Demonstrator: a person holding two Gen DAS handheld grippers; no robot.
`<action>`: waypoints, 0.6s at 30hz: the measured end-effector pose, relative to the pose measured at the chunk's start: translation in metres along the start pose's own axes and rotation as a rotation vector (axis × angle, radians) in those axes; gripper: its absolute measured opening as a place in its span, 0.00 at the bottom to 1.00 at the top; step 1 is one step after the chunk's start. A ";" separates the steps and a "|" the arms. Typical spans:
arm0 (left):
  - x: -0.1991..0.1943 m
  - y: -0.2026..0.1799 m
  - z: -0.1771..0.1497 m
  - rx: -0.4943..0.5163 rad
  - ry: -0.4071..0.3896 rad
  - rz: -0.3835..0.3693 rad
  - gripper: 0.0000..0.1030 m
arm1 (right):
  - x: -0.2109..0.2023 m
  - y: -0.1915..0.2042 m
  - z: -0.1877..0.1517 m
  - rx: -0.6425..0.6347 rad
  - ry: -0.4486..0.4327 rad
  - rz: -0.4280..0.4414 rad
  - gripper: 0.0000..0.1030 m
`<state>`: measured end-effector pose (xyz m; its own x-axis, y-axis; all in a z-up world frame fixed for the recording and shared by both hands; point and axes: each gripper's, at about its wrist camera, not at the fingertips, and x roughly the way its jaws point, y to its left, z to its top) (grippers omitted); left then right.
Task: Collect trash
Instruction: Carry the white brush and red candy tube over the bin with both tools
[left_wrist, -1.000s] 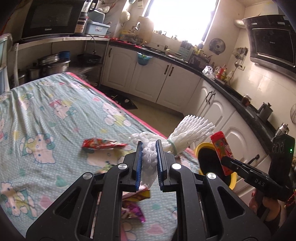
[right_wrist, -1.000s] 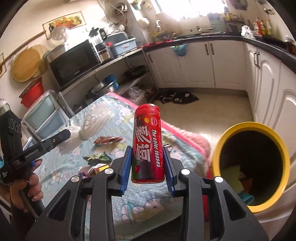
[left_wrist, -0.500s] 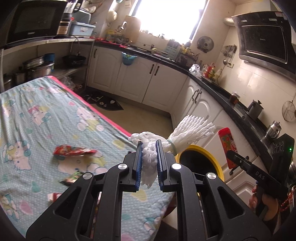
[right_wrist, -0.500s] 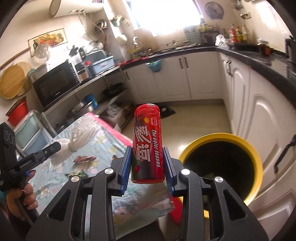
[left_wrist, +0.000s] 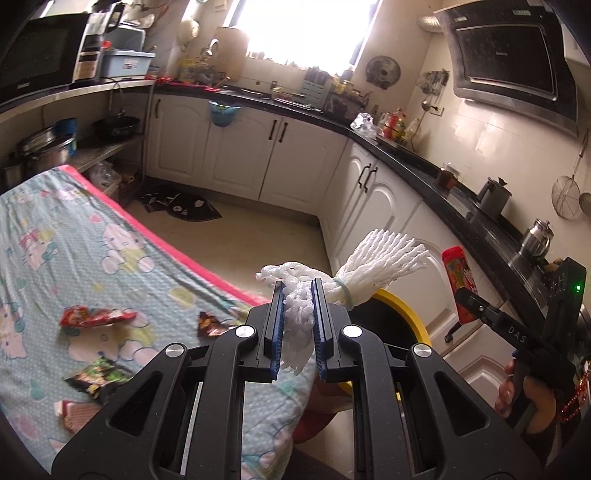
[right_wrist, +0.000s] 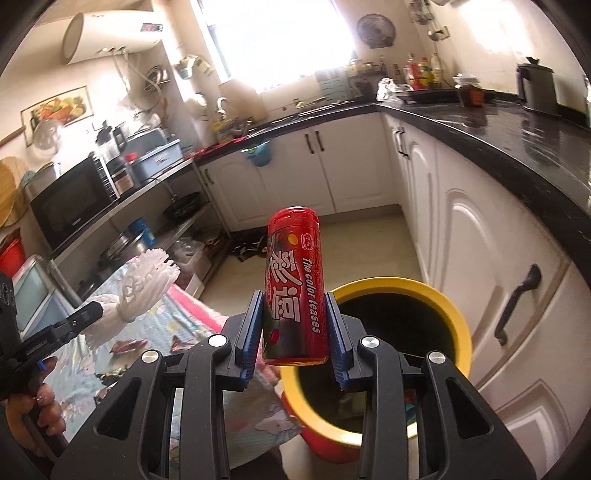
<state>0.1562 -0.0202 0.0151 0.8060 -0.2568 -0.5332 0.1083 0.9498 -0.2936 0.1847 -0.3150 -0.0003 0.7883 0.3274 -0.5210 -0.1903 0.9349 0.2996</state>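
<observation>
A: What's cut off? The yellow-rimmed bin (right_wrist: 399, 295) hides its bottom behind the right gripper (right_wrist: 294, 325); its contents are too dark to read.

B: And the tongs? Both tilt downward; the right pinches one upright red can (right_wrist: 293, 288) above the bin's near rim; the left gripper (left_wrist: 297, 317) clamps one white foam net (left_wrist: 354, 266) beside the bin; four wrappers (left_wrist: 98, 317) lie on the tablecloth (left_wrist: 44, 229) left of it.
</observation>
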 end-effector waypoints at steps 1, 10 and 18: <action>0.004 -0.003 0.001 0.004 0.004 -0.007 0.09 | 0.000 -0.004 0.000 0.006 -0.002 -0.008 0.30; 0.033 -0.035 0.003 0.044 0.039 -0.055 0.09 | 0.000 -0.030 0.000 0.031 -0.020 -0.096 0.30; 0.063 -0.056 -0.002 0.071 0.087 -0.068 0.09 | 0.008 -0.039 -0.006 0.025 -0.009 -0.162 0.30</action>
<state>0.1993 -0.0896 -0.0038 0.7425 -0.3328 -0.5814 0.2045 0.9391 -0.2764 0.1946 -0.3485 -0.0211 0.8127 0.1711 -0.5571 -0.0454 0.9716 0.2322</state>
